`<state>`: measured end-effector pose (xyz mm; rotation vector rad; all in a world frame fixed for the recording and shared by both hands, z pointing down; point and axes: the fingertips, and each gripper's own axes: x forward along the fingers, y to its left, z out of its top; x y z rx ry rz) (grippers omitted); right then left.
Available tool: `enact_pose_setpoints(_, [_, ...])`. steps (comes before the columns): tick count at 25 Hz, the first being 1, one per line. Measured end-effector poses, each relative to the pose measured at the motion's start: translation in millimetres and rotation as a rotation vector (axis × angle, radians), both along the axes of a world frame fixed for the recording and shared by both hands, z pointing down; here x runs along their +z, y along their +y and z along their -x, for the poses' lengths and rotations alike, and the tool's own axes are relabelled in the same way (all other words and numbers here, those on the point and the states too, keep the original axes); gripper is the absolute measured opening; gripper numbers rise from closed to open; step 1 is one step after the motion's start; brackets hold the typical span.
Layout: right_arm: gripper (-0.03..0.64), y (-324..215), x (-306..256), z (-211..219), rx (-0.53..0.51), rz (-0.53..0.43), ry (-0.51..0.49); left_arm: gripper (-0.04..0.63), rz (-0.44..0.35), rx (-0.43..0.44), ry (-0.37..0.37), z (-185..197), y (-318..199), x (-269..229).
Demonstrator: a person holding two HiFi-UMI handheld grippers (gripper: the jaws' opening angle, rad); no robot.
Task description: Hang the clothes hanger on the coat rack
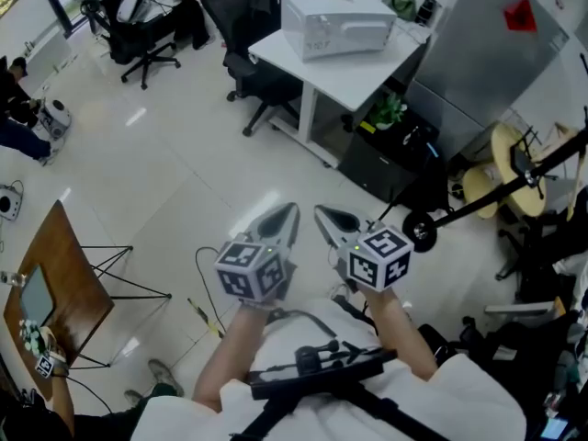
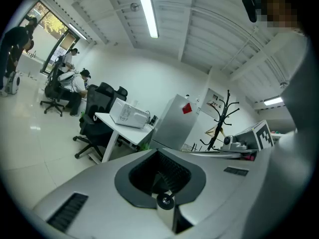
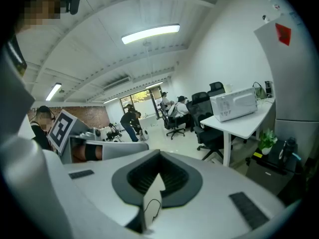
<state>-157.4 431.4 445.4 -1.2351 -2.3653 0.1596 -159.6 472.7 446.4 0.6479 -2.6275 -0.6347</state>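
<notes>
Both grippers are held side by side in front of the person, tips pointing away toward the desk [image 1: 367, 73]. The left gripper [image 1: 285, 217] has its jaws closed together with nothing between them, and the right gripper [image 1: 329, 217] is closed and empty in the same way. Neither touches the hanger or the rack. The one coat rack [image 1: 496, 200] is off to the right, well apart from both. In the head view its black pole runs on a slant from a foot near the right gripper up to the picture's right edge. In the left gripper view the rack [image 2: 223, 117] stands upright with its hooks branching upward. In that view one pale wooden hanger [image 2: 214, 131] sits low beside the pole, its long bar roughly level and its peak upward; whether it hangs on a hook cannot be told. In the head view two tan curved pieces [image 1: 503, 159] lie against the pole, and whether both are hangers is unclear. On the desk stands one white microwave [image 1: 335, 21], and just right of it is one grey cabinet [image 1: 487, 53] with a red sticker.
</notes>
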Motion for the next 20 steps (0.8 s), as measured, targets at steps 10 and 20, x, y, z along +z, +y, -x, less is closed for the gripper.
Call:
enact_pose_setpoints(10, [0.002,-5.0,1.7,2.8,0.083,-0.017,-0.002,0.000,-0.013,0.084,-0.006,5.4,-5.5,0.5])
enact_pose_setpoints(20, [0.002,-4.1,4.7,-2.5,0.211,-0.006,-0.001,0.000,-0.025,0.194,-0.003,4.6,-1.2,6.5])
